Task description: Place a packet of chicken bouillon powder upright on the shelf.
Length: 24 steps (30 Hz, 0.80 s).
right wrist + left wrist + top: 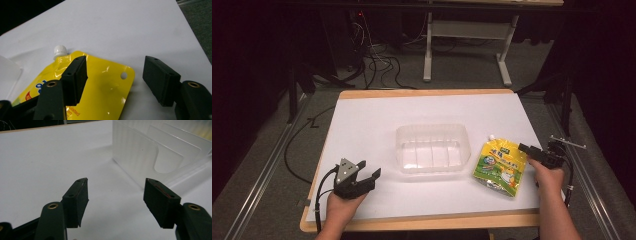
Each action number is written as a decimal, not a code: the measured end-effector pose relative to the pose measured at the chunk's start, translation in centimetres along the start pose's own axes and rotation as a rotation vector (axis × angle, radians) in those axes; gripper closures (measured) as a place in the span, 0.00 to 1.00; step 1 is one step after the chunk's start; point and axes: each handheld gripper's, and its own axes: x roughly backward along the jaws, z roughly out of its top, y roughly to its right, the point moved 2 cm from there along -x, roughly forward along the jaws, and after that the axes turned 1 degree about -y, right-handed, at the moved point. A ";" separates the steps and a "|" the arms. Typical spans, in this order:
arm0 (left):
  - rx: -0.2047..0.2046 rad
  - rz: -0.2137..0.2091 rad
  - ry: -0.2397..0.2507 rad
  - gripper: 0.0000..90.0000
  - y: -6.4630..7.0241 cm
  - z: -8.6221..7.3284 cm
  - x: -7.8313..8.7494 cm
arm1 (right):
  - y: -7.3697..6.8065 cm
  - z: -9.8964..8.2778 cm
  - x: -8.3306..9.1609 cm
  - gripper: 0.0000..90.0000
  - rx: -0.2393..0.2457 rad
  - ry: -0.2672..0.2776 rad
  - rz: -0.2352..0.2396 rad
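Dark floor and a tangle of black cables [377,62] lie beyond the counter [362,120], with a white-legged desk frame [467,45] standing farther back at twelve o'clock. White sheeting covers the counter top, its wooden edge showing all round. Near the middle sits a clear plastic tub [432,148], ribbed and see-through, with nothing I can make out inside it. Just beside the tub at its three o'clock lies a yellow spouted pouch [501,167], flat on the sheet, its white cap [60,50] pointing toward twelve o'clock and a small hang hole at its far corner. The right gripper [532,151] hovers at the pouch's three o'clock edge; in the right gripper view its fingers [75,77] stand wide apart, one over the yellow film, the other over bare sheet, and they press on nothing. The left gripper [368,170] is at the tub's eight o'clock, well apart from the pouch, a grey three-cornered plate on its back. Its fingers [76,200] gape wide too and are empty, aimed at the tub's near corner with bare counter between. The tub stands between the left gripper and the pouch.
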 end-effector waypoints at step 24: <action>-0.008 -0.022 0.004 0.41 0.7 0.2 -0.4 | -0.4 -1.3 0.2 0.86 -0.019 -0.108 0.177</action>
